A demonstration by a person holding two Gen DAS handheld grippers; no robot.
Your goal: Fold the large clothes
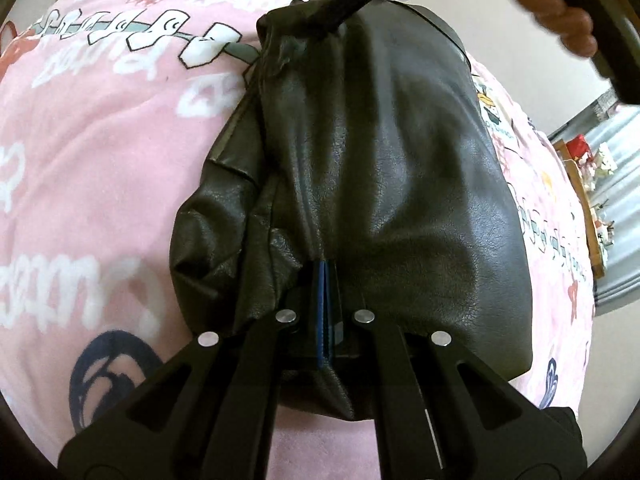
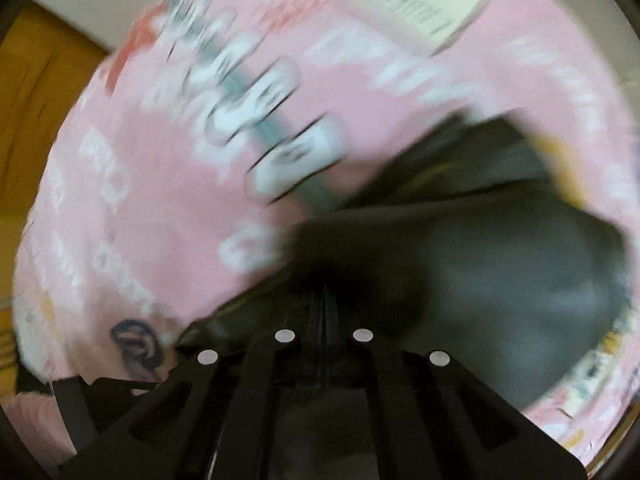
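Observation:
A black leather-like garment (image 1: 400, 168) lies bunched on a pink printed blanket (image 1: 100, 140). My left gripper (image 1: 325, 276) is shut on a fold of the garment at its near edge, blue pads pressed together. My right gripper shows at the top of the left wrist view (image 1: 316, 12), shut on the garment's far end. In the right wrist view, which is motion-blurred, my right gripper (image 2: 322, 300) is shut on the dark garment (image 2: 500, 272), with the pink blanket (image 2: 160, 200) beyond.
A person's hand (image 1: 560, 12) holds the right gripper's handle at top right. A shelf with small items (image 1: 592, 184) stands past the blanket's right edge. A brown wooden surface (image 2: 36, 100) shows at the left of the right wrist view.

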